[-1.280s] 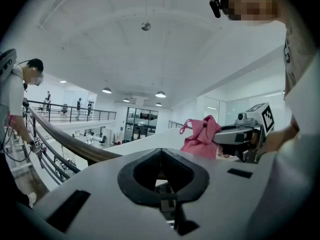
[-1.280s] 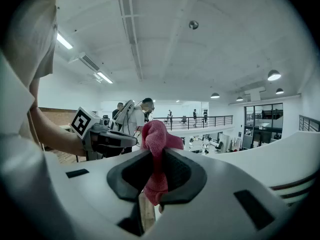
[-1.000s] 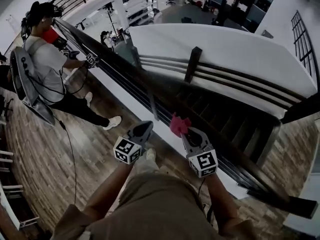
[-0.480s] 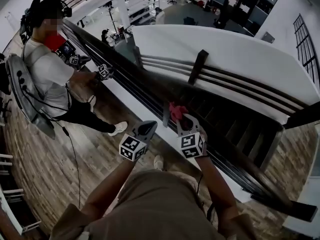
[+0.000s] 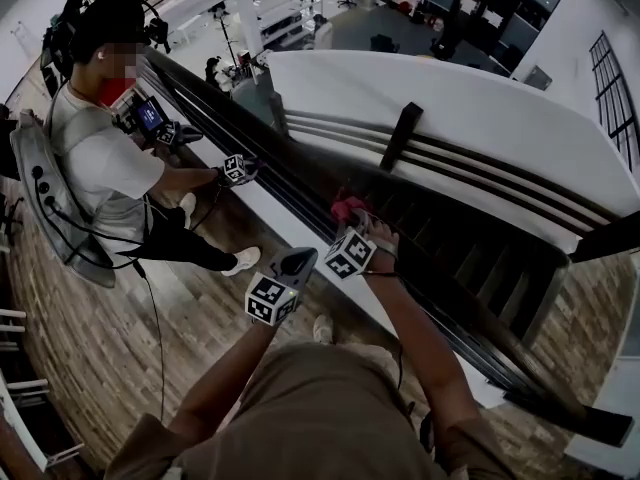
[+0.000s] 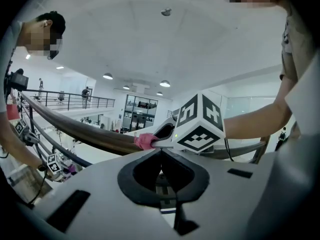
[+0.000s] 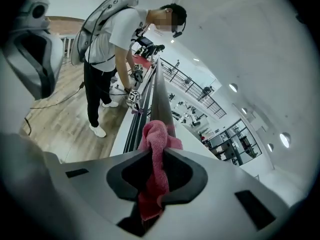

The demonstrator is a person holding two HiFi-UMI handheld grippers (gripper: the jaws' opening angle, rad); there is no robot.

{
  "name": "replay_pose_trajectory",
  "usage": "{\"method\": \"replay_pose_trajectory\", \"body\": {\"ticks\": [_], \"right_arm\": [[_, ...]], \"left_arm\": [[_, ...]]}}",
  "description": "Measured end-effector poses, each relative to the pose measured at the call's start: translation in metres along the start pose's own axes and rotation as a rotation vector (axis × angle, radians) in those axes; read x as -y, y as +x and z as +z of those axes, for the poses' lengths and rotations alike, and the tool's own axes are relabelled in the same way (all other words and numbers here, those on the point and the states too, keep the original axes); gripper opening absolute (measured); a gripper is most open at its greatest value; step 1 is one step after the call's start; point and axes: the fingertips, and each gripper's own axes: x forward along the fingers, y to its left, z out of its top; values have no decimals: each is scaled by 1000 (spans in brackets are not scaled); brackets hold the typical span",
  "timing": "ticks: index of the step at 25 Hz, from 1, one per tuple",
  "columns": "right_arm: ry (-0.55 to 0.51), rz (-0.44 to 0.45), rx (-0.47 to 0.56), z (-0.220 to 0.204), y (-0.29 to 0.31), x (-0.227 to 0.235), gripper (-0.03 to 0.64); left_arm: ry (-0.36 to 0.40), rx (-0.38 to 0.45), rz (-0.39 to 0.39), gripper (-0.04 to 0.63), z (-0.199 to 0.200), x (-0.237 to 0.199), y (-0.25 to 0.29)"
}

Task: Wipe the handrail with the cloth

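Note:
The dark wooden handrail (image 5: 265,148) runs from upper left to lower right. A pink cloth (image 5: 346,207) rests against its top, and my right gripper (image 5: 352,218) is shut on it. In the right gripper view the cloth (image 7: 157,149) hangs bunched between the jaws of the right gripper (image 7: 157,156), and the handrail (image 7: 160,96) stretches away ahead. My left gripper (image 5: 302,259) is held short of the rail, shut, with nothing in it. The left gripper view shows the left gripper (image 6: 161,152) with its tips together, and beyond them the cloth (image 6: 145,141) on the handrail (image 6: 85,133).
Another person (image 5: 100,163) in a white T-shirt stands further left along the rail, holding a marker-cube gripper (image 5: 237,169) at it. Stairs (image 5: 460,268) drop away beyond the rail. A white wall (image 5: 450,98) lies behind, and wooden floor (image 5: 90,318) is on my side.
My right gripper has moved forward and up with the cloth, bringing it onto the handrail. The other person has come closer along the rail. The left gripper has barely shifted.

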Motion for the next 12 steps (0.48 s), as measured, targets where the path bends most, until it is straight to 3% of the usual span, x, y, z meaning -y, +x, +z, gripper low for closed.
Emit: {"method": "replay_pose_trajectory", "body": {"ticks": [3,6,9,12], "right_arm": [[11,23,-34,2,8,-1,63],[21,124,-38,9,-2,-17,63],[-70,50,-47,-1,0,-17,63],[-84,30,-76,-14,16,-16,63]], "left_arm": [[-1,-12,-2,18,-7,-4,5],[-7,-23,-5,18,-13,-8,8],[-12,-19,-3,18,-20,-10,13],[-10,-17,1,18,-25,-9,17]]}}
